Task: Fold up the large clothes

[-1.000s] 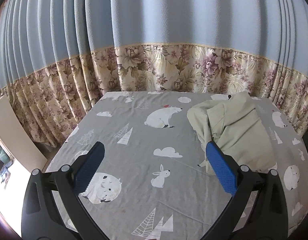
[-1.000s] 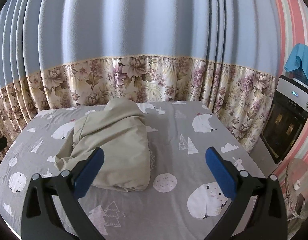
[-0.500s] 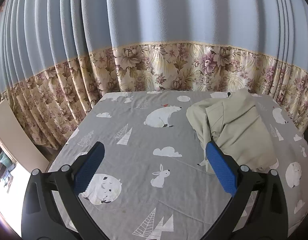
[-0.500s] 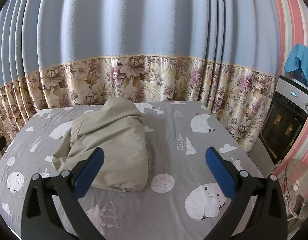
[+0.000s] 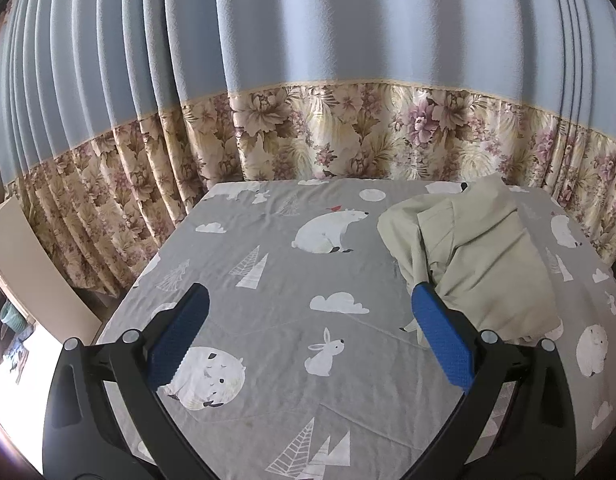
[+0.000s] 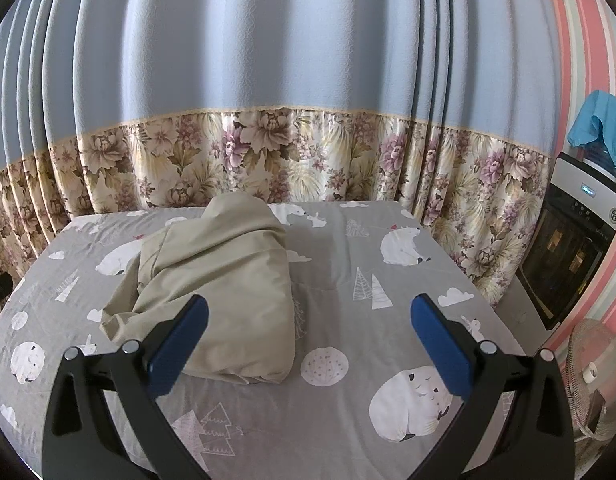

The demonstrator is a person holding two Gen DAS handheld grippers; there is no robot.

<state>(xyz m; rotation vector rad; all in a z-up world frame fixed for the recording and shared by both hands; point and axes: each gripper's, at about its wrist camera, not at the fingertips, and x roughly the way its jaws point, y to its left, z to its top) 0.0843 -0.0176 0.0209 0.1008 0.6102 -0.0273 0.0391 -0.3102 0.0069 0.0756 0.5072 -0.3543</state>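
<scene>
A beige garment (image 5: 480, 256) lies crumpled in a loose heap on the bed with the grey animal-print sheet (image 5: 291, 280). In the left wrist view it is at the right, just beyond the right finger. In the right wrist view the garment (image 6: 223, 280) is left of centre, beyond the left finger. My left gripper (image 5: 308, 308) is open and empty, held above the sheet. My right gripper (image 6: 308, 312) is open and empty, held above the sheet to the right of the heap.
Blue curtains with a floral lower band (image 5: 348, 136) hang close behind the bed. A pale board (image 5: 31, 272) leans at the left. A dark appliance (image 6: 572, 248) with a blue cloth on top and a fan (image 6: 592, 372) stand at the right of the bed.
Both views have shifted slightly; the bed and the garment sit a little lower in the frame. The garment has not moved on the sheet. Both grippers stay open.
</scene>
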